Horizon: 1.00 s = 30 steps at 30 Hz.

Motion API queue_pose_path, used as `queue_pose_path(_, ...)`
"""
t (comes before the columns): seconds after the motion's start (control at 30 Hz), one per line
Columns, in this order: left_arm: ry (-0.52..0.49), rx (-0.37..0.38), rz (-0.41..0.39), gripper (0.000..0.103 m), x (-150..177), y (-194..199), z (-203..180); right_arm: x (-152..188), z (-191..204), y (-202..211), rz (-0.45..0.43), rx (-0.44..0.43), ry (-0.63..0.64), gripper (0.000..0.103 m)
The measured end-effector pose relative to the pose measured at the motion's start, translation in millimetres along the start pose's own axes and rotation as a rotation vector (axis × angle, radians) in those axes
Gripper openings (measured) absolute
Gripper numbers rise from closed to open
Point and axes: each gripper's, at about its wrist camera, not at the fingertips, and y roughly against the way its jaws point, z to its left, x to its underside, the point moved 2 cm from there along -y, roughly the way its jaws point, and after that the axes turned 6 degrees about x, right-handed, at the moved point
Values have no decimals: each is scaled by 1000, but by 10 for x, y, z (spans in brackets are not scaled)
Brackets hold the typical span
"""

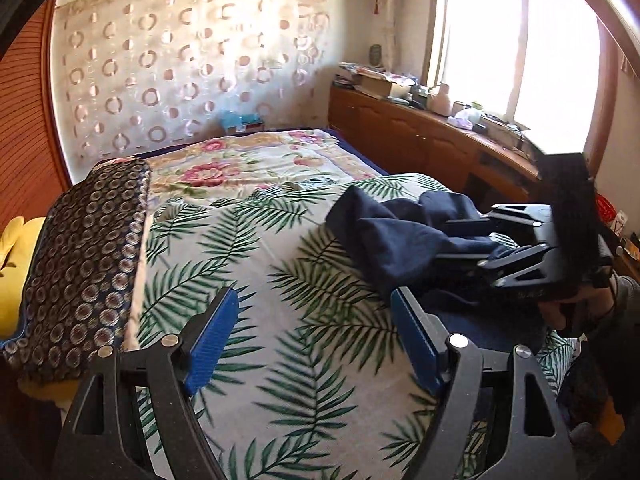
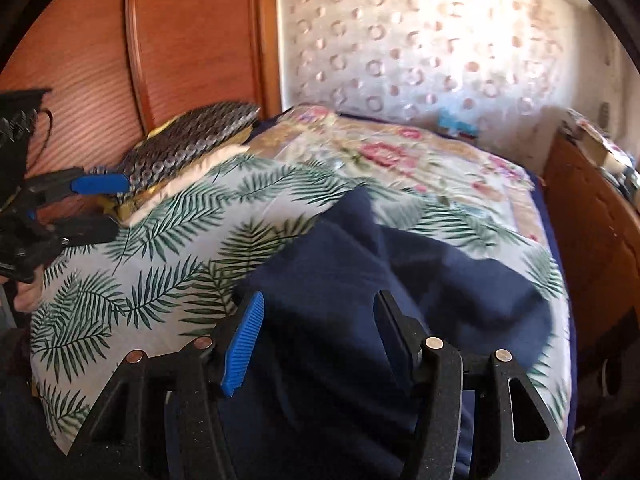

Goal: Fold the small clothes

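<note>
A dark navy garment (image 1: 404, 236) lies crumpled on the palm-leaf bedsheet (image 1: 256, 248) at the right. My left gripper (image 1: 316, 344) is open and empty, low over bare sheet to the left of the garment. My right gripper (image 2: 320, 340) is open, its jaws spread on either side of the navy garment (image 2: 360, 280), which bunches up between them. In the left wrist view the right gripper (image 1: 464, 244) reaches in from the right into the cloth. In the right wrist view the left gripper (image 2: 96, 204) shows open at the far left.
A dark circle-patterned pillow (image 1: 84, 264) lies at the bed's left on a yellow one (image 1: 16, 264). A floral quilt (image 1: 248, 160) covers the far bed. A cluttered wooden cabinet (image 1: 420, 136) runs along the right under the window. A wooden headboard (image 2: 180, 48) stands behind.
</note>
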Motion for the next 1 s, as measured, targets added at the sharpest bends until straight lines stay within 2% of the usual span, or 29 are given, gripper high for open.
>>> queue_pose_path(0.27,24,-5,-16,79,88,74,128,-113,118,-360,90,-8,61,59)
queue_pose_path(0.4,33,1,-16,79,129,75,139,-82,144,-466,136,16,85,59)
queue_pose_path(0.57,45,15,-9,79,176,37,112,-141,86,-521,136,-25,56,59)
queue_pose_path(0.6,46,17,-6,79,180,27,105,-148,79,-514,132,-28,57,46)
queue_pose_path(0.63,45,18,-4,79,184,21,96,-133,66,-487,129,-30,58,26)
queue_pose_path(0.67,44,19,-2,79,193,12,81,-144,49,-464,122,-35,57,14)
queue_pose_path(0.7,43,21,0,79,197,6,73,-149,39,-433,112,-43,51,8)
queue_pose_path(0.83,36,27,12,79,221,-21,33,-271,-153,-167,32,-35,4,7)
queue_pose_path(1.0,32,38,26,79,243,-59,-14,-437,-688,146,-24,58,-108,7)
